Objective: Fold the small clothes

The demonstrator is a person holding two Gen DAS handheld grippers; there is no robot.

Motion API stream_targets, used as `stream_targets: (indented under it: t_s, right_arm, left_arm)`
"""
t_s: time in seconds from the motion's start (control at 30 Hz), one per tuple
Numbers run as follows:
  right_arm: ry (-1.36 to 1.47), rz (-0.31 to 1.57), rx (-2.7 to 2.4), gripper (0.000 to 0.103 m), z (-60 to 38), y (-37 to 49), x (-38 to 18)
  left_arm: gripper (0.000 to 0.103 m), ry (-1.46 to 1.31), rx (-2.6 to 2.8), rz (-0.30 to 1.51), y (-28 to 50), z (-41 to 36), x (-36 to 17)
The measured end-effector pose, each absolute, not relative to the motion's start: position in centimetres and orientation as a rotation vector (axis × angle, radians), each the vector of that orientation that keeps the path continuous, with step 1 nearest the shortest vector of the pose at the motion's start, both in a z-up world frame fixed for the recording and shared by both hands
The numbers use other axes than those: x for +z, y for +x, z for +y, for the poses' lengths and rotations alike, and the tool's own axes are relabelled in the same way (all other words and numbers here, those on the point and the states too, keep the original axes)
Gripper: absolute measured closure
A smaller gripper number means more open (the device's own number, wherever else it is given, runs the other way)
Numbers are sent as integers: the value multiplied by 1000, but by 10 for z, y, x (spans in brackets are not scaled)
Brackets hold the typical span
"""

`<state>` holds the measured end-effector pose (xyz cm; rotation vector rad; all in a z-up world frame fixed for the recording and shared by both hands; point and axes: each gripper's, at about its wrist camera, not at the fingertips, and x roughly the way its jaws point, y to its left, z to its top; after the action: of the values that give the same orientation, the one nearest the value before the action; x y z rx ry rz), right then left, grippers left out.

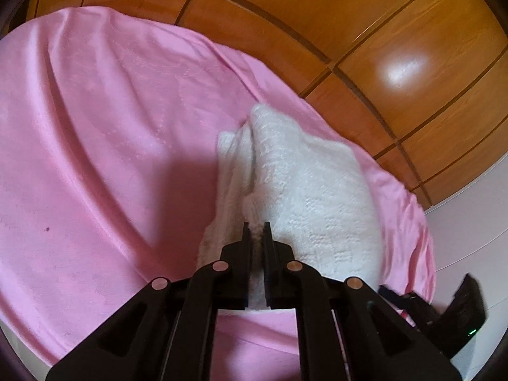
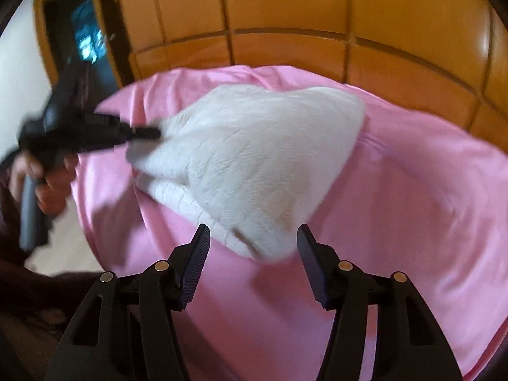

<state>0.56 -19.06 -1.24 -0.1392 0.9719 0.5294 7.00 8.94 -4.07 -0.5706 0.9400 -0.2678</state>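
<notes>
A white knitted garment (image 1: 311,184) lies bunched on a pink sheet (image 1: 95,127). My left gripper (image 1: 256,227) is shut on the garment's near edge, with fluffy cloth pinched between the pads. In the right wrist view, blurred by motion, the same garment (image 2: 254,152) spreads across the sheet (image 2: 412,206), and the left gripper (image 2: 149,133) grips its left corner. My right gripper (image 2: 254,235) is open just above the garment's near corner. The corner lies between its fingertips, and the pads do not press on it.
Orange-brown wooden panels (image 1: 381,47) rise behind the sheet, also in the right wrist view (image 2: 285,16). A dark doorway (image 2: 82,31) stands at upper left. A person's hand (image 2: 47,171) in a dark sleeve holds the left gripper's handle. The right gripper's body (image 1: 457,304) shows at lower right.
</notes>
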Motion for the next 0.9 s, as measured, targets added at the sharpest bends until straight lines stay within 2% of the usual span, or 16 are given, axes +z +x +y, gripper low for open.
stream_targets:
  t_s: [0.07, 0.13, 0.2, 0.33, 0.5, 0.57, 0.6, 0.63, 0.67, 0.7, 0.8, 0.9]
  right_arm:
    - [-197, 953, 519, 42, -178, 7, -19]
    - [-283, 942, 481, 70, -168, 12, -29]
    - [-312, 944, 458, 84, -170, 17, -31]
    - [-302, 947, 500, 92, -188, 8, -17]
    - [-264, 1001, 509, 92, -186, 11, -45]
    - [-262, 994, 510, 89, -184, 9, -41]
    - [-261, 996, 519, 82, -186, 9, -38]
    - [-251, 998, 534, 75, -189, 8, -33]
    - [-224, 1013, 557, 49, -194, 8, -28]
    - [-194, 1029, 574, 39, -199, 8, -22]
    - [-126, 1001, 592, 39, -215, 6, 0]
    - [0, 956, 574, 39, -228, 25, 20]
  left_arm:
    - [98, -561, -277, 925, 69, 90, -33]
    - [99, -547, -274, 909, 66, 91, -25]
    - [99, -532, -278, 908, 63, 93, -21]
    - [99, -458, -238, 969, 53, 89, -36]
    - [98, -415, -145, 1052, 64, 79, -74]
    - [90, -393, -134, 1024, 63, 74, -63]
    - [82, -380, -123, 1007, 62, 73, -56]
    - [78, -366, -116, 987, 60, 73, -46]
    - [78, -363, -112, 966, 58, 74, -38]
    - [78, -350, -100, 939, 57, 73, -30]
    - [78, -288, -64, 873, 55, 65, -11]
    - [73, -238, -58, 834, 56, 54, 0]
